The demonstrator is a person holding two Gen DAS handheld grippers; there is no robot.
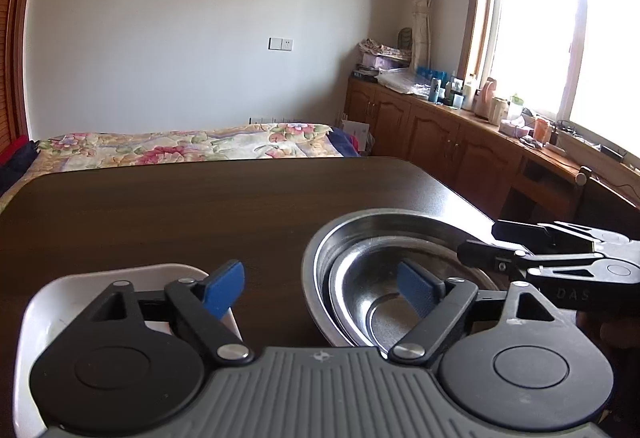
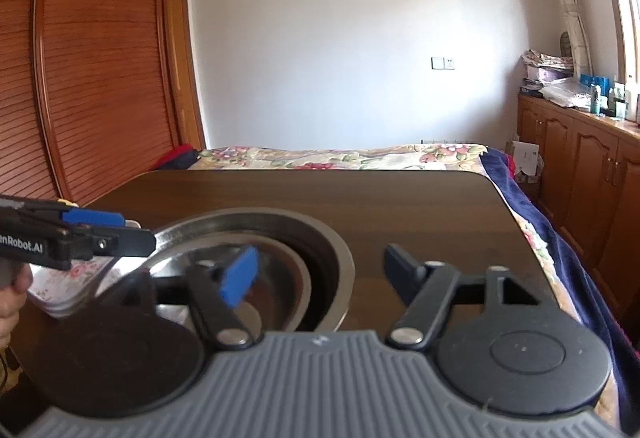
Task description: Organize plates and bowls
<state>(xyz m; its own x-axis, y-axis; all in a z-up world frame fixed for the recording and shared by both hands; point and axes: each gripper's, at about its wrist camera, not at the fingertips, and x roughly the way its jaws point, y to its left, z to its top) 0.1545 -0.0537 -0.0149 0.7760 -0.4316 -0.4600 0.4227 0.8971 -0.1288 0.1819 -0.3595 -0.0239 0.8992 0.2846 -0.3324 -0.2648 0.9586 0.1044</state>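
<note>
Two steel bowls (image 1: 360, 238) sit nested on the dark wooden table (image 1: 180, 206), the smaller one (image 1: 384, 314) inside the larger. A white square dish (image 1: 48, 302) lies to their left, mostly hidden under my left gripper (image 1: 320, 290). That gripper is open and holds nothing, one blue pad over the dish and the other over the bowls. My right gripper (image 2: 320, 272) is open and holds nothing, its left pad above the nested bowls (image 2: 320, 234). Each gripper shows in the other's view: the right gripper (image 1: 480, 238) and the left gripper (image 2: 108, 228).
A floral-patterned dish surface (image 2: 64, 286) shows under the left gripper, and a hand (image 2: 12, 298) grips its handle. A bed with a flowered quilt (image 1: 180, 146) lies past the table's far edge. Wooden cabinets (image 1: 432, 130) with clutter line the right wall.
</note>
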